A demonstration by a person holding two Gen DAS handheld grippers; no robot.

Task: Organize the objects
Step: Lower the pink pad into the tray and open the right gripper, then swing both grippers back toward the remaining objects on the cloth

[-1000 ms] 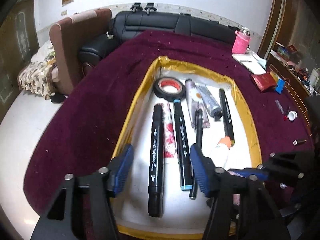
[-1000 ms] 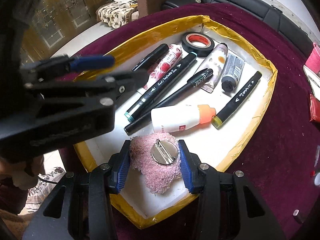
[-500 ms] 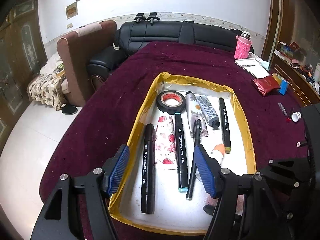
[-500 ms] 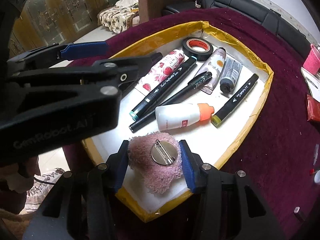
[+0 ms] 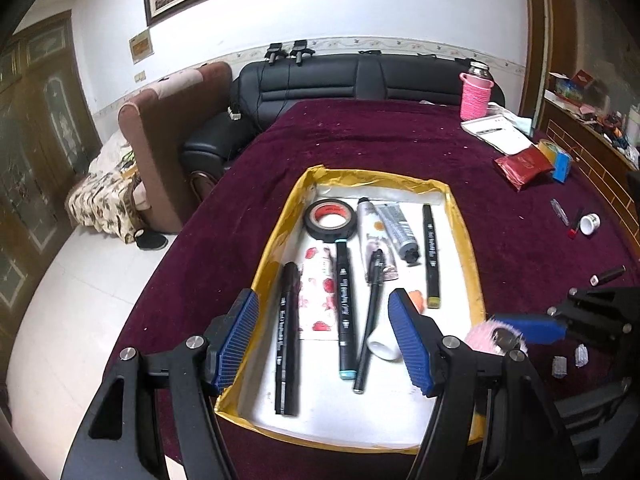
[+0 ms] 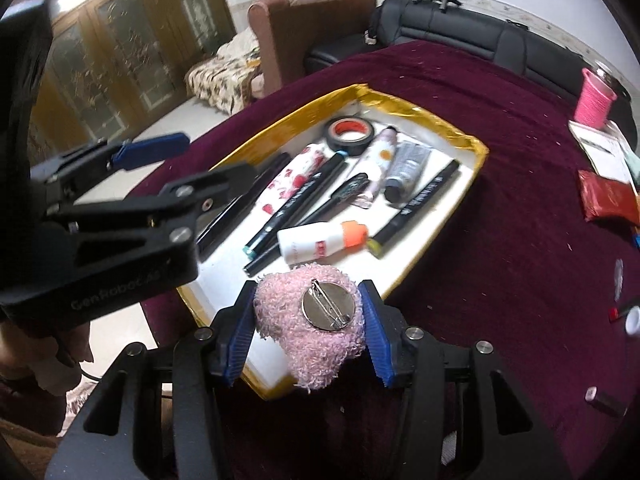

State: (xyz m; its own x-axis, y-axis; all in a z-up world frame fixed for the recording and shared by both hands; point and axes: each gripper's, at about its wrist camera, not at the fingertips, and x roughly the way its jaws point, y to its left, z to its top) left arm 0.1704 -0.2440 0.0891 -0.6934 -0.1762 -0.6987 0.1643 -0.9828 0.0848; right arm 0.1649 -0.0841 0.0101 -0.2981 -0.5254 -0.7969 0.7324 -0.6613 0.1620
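A gold-rimmed white tray (image 5: 464, 216) (image 6: 444, 128) on the maroon table holds several markers, a pen, tubes, a roll of black tape (image 5: 330, 220) (image 6: 349, 135) and a white bottle with an orange cap (image 6: 320, 241). My right gripper (image 6: 307, 322) is shut on a fluffy pink brooch (image 6: 316, 320) with a metal pin back, held above the tray's near edge. The brooch also shows in the left wrist view (image 5: 494, 338). My left gripper (image 5: 326, 342) is open and empty, raised over the tray's near end.
A pink cup (image 5: 475, 96), a notebook (image 5: 498, 133), a red packet (image 5: 522, 166) and small items (image 5: 588, 224) lie on the table's right side. A black sofa (image 5: 360, 80) and brown armchair (image 5: 160, 120) stand beyond the table.
Both grippers have risen and pulled back from the tray. The right gripper carries the pink brooch up from the tray floor to above its near edge.
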